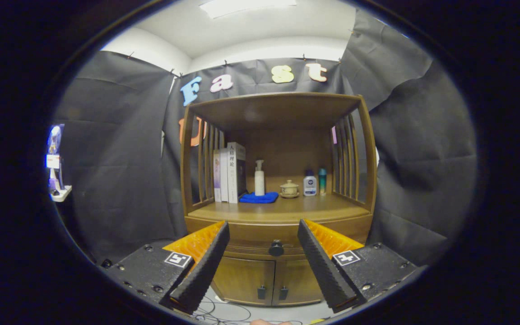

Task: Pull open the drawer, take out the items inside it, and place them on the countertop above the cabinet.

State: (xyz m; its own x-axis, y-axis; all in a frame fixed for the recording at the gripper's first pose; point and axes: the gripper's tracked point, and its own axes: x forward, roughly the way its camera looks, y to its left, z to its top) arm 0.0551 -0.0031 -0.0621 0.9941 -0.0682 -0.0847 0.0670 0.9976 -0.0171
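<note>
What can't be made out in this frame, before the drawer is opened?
- Drawer contents, gripper view: hidden behind its closed front; only the knob shows, between the open gripper fingers.
- Books: spine text too small to read.
- Bottles: labels too small.
- Blue cloth: whether it touches the pump bottle is unclear.
- Cabinet doors: lower edge partly hidden by the fingers.

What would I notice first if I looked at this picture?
A wooden cabinet stands against the black cloth wall, with books, a white pump bottle, a blue cloth and a little lidded cup on its countertop. The open gripper frames the closed drawer's dark round knob between its fingers.
</note>
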